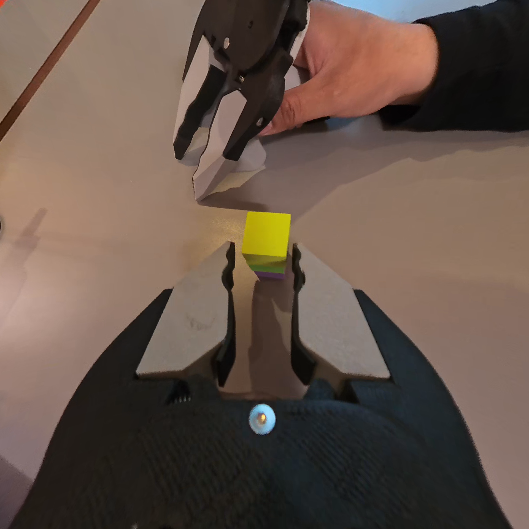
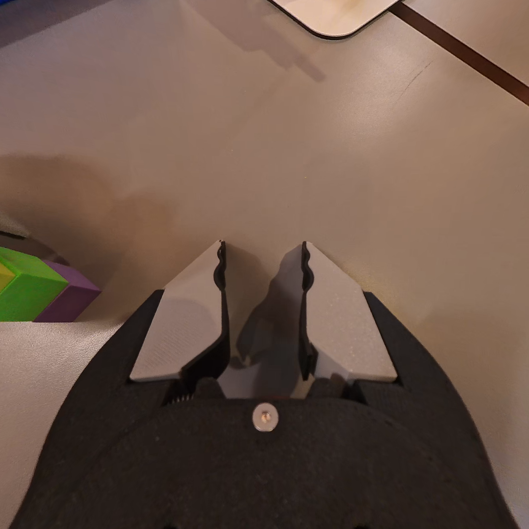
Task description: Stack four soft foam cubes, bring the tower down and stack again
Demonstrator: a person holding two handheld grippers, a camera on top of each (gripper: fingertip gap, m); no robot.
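A tower of foam cubes stands on the beige table. In the left wrist view I look down on its yellow top cube (image 1: 266, 233), with a green cube (image 1: 267, 267) and a purple cube (image 1: 272, 275) below. My left gripper (image 1: 264, 248) is open, one fingertip on each side of the tower, with narrow gaps to the yellow cube. My right gripper (image 1: 210, 169), held by a hand (image 1: 357, 71), is open and empty just beyond the tower. In the right wrist view the right gripper (image 2: 263, 246) is over bare table, with the green cube (image 2: 31, 292) and purple cube (image 2: 68, 297) at the left edge.
A white board with a rounded corner (image 2: 337, 17) lies at the far side of the table. A dark brown strip (image 2: 472, 60) runs across the table, also in the left wrist view (image 1: 48, 65). The left gripper's grey finger (image 2: 43, 360) fills the lower left of the right wrist view.
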